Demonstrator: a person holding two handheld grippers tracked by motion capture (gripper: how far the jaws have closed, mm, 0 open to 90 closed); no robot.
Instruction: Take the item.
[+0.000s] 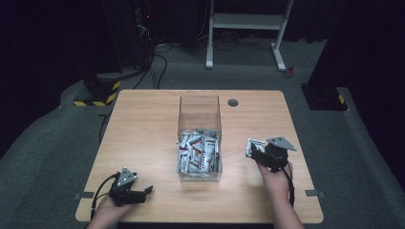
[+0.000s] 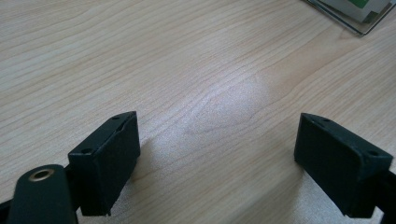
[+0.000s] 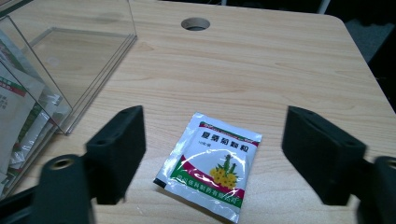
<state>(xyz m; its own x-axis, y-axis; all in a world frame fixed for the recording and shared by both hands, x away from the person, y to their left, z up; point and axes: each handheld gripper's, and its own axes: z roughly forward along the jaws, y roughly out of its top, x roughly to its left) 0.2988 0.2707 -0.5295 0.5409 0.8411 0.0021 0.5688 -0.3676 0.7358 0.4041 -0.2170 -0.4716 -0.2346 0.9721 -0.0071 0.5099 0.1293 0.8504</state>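
A clear plastic box (image 1: 199, 110) stands mid-table, its near half filled with several white sachets (image 1: 198, 155). One more white sachet (image 3: 210, 163) with a red and green band and yellow flowers lies flat on the wood, right of the box; in the high view this sachet (image 1: 253, 145) peeks out just beyond my right gripper (image 1: 260, 155). The right gripper (image 3: 212, 154) is open, jaws wide apart, hovering over the sachet without touching it. My left gripper (image 1: 143, 192) rests at the near left of the table, and in its own view the left gripper (image 2: 217, 163) is open over bare wood.
The wooden table (image 1: 143, 124) has a round cable hole (image 1: 232, 102) behind the box. The box's corner (image 2: 359, 14) shows at the top right of the left gripper view. A white desk frame (image 1: 246, 24) and cables stand on the grey floor beyond.
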